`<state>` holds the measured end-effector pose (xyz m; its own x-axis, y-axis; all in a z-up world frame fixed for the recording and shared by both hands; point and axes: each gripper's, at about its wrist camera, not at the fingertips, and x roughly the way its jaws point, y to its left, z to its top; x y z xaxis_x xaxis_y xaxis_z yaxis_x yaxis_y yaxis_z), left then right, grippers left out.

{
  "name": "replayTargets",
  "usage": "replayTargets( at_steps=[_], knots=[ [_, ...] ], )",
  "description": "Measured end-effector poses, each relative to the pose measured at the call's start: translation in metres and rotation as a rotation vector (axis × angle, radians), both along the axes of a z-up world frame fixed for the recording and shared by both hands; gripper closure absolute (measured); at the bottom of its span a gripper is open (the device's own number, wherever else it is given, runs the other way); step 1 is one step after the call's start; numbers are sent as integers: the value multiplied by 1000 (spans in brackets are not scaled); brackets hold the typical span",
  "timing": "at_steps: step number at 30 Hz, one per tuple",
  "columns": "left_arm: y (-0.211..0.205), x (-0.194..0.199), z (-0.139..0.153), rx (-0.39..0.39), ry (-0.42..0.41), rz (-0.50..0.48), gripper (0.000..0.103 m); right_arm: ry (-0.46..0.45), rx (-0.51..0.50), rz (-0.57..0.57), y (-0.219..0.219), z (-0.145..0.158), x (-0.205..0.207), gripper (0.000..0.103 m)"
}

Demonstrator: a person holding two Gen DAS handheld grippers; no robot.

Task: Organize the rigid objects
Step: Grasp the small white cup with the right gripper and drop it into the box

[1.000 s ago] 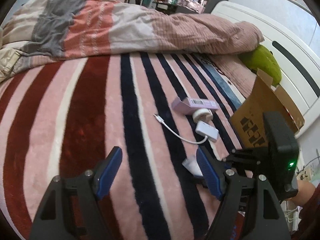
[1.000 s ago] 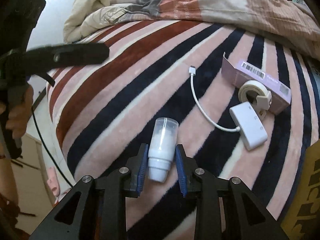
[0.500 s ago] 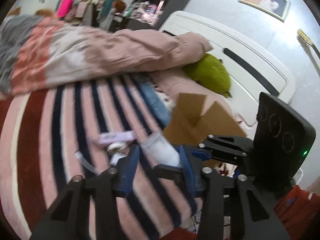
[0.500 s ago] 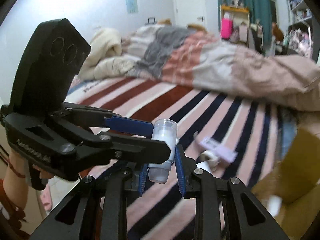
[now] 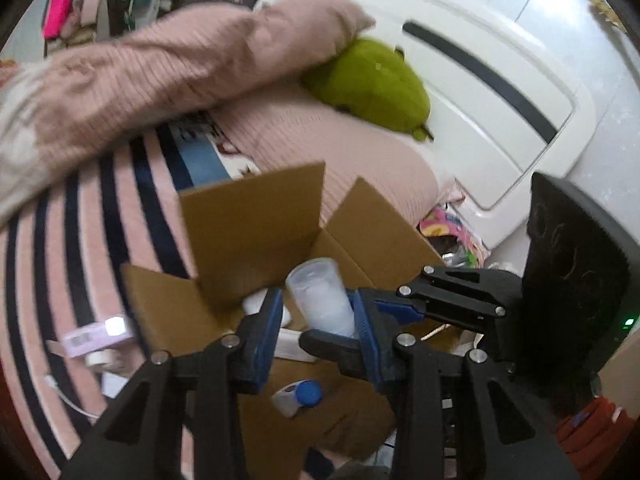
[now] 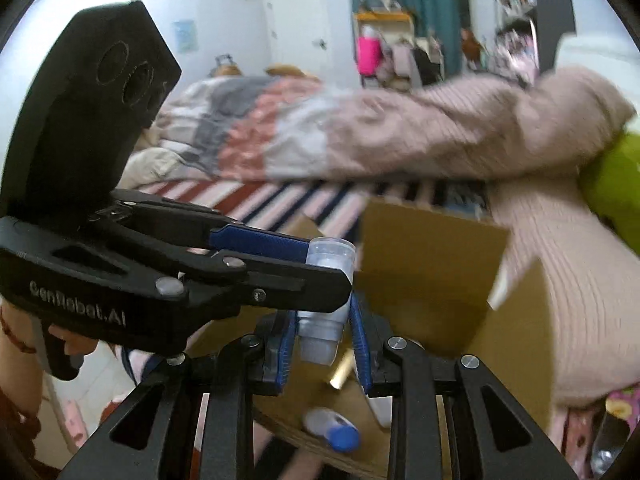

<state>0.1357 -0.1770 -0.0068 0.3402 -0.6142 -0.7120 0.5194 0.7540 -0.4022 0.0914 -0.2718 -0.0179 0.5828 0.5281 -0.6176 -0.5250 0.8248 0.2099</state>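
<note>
Bottle (image 6: 326, 304) now over cardboard box (image 5: 256, 216) | right fingers grip it; left fingers flank it | striped bed (image 5: 80, 216)

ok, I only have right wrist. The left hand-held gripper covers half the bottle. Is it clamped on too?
Observer: From the left wrist, the left hand-held gripper has its pads either side of the bottle. One pad touches, and there looks to be a thin gap at the other. I can't call it clamped.
Operator: Anything outside the box?
Observer: Yes. A purple carton, a tape roll and a white cable lie on the striped blanket beside the cardboard box.
Operator: Right unit powered?
Observer: A green light shows on the body of the right hand-held gripper.
</note>
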Motion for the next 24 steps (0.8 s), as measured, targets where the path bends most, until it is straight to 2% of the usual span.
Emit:
replayTargets(
  at_steps=[4,5,6,7,9,10,14,19,24],
  knots=[
    [-12,7,-7,27,48,-2,66,54,-73,-23,-9,-8,12,82],
    [-13,8,-7,42,52,11,63,66,-80,-22,-10,-9,13,82],
    [-12,7,-7,58,46,24,54,80,-81,-21,-9,-10,13,81],
    [-8,5,-5,67,33,40,48,90,-78,-22,-10,-11,12,77],
    [2,1,2,57,10,59,42,86,-74,-17,-9,-12,11,68],
    [10,-2,7,45,-3,68,39,74,-73,-16,-8,-10,8,64],
    [58,-19,29,17,-76,139,30,35,-37,15,2,1,-4,63],
    [122,-38,37,63,-138,264,29,-32,-5,112,43,22,-23,63],
    [187,-55,27,112,-170,383,28,-64,-16,239,106,29,-33,63]
  ],
)
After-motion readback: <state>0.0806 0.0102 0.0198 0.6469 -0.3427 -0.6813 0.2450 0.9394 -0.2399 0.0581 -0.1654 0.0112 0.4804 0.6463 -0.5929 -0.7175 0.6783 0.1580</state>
